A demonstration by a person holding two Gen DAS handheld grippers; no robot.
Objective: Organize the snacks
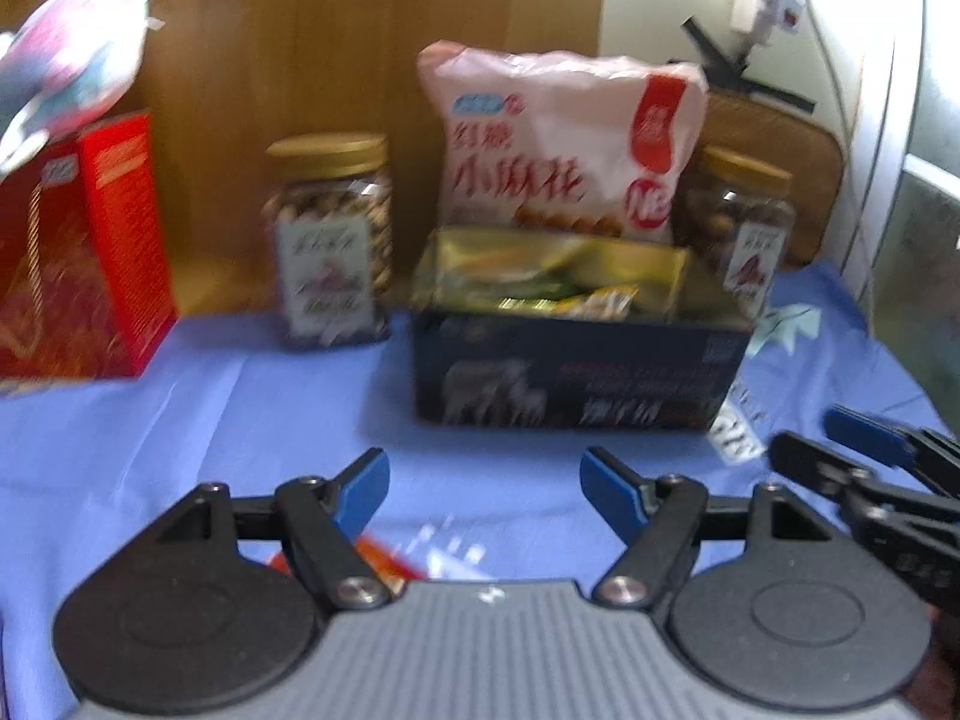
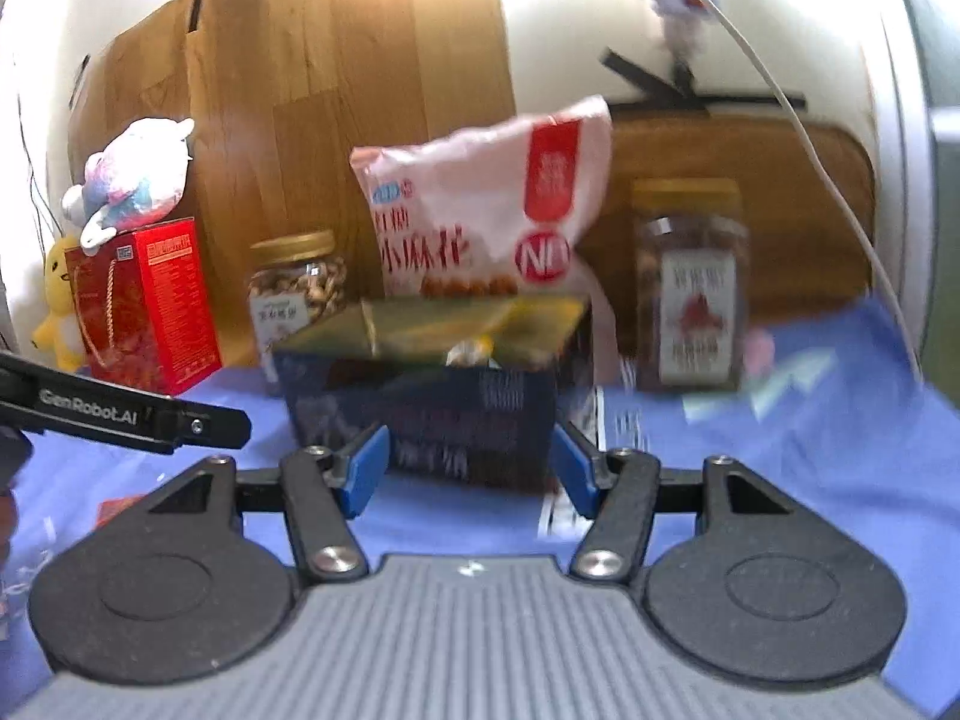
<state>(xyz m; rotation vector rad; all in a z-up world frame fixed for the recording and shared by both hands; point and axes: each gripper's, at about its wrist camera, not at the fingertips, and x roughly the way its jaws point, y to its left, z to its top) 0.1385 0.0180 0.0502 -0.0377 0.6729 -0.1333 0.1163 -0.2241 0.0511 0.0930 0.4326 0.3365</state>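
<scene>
**Both jaws empty, tall bag ready to topple**

My left hand-held gripper (image 1: 485, 495) stands released, its blue pads spread with only cloth between them. My right hand-held gripper (image 2: 469, 468) is likewise released and empty; its jaws frame the near corner of the dark blue open-topped cardboard box (image 2: 420, 402) without touching it, as far as the blur lets me judge.

That box sits mid-counter on the blue cloth-covered counter (image 1: 240, 420), with small yellow-green foil packets (image 1: 564, 294) inside. The large pink plastic snack bag with red lettering (image 1: 558, 144) stands upright at its back and leans.

Risks as I see them: pushing the right jaws forward could shove the box and tip the bag. The two clear gold-lidded plastic jars, one left (image 1: 330, 240) and one right (image 1: 741, 228), stand just beside the box and could be knocked by a wide swing. A flat orange-red packet (image 1: 384, 558) lies under my left jaws, half hidden; I could miss it. My two grippers are near enough to clash.
</scene>
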